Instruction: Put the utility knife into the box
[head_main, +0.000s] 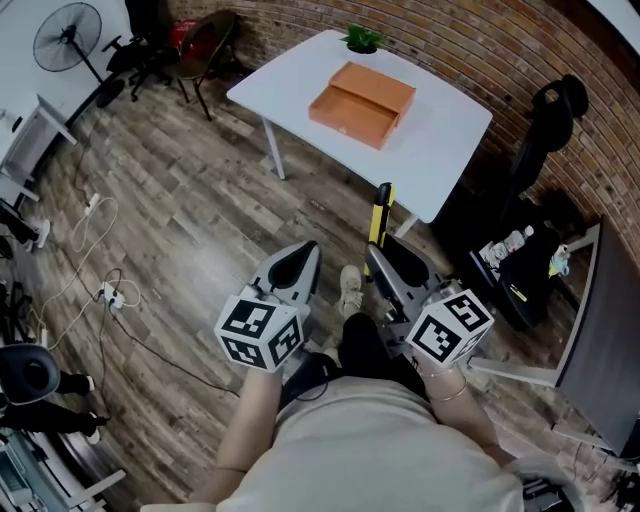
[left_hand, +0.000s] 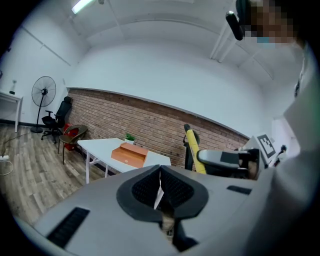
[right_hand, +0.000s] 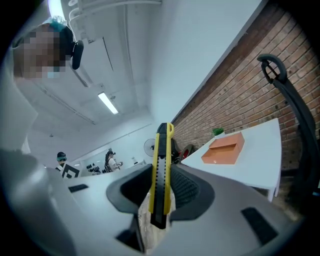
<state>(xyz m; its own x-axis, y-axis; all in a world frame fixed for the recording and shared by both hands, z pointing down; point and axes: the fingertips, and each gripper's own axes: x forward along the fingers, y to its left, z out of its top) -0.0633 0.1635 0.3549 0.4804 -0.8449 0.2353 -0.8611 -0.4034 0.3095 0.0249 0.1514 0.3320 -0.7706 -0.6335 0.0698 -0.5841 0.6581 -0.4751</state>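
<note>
Our right gripper (right_hand: 161, 192) pinches the knife (right_hand: 161, 170), pads plain in its own view; the head view shows only the protruding end. Our left gripper (left_hand: 160, 186) is pressed together, empty.

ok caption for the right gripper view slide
The right claw grips a yellow utility knife; the orange box sits on the white table ahead.

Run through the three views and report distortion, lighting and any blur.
Head view: evenly lit, sharp, the white table and box crisp, only mild bowing at the edges. Left gripper view: strong fisheye with black corners, brick wall curved, ceiling light blown out. Right gripper view: same fisheye, scene tilted, utility knife sharp, distant people small and soft.
</note>
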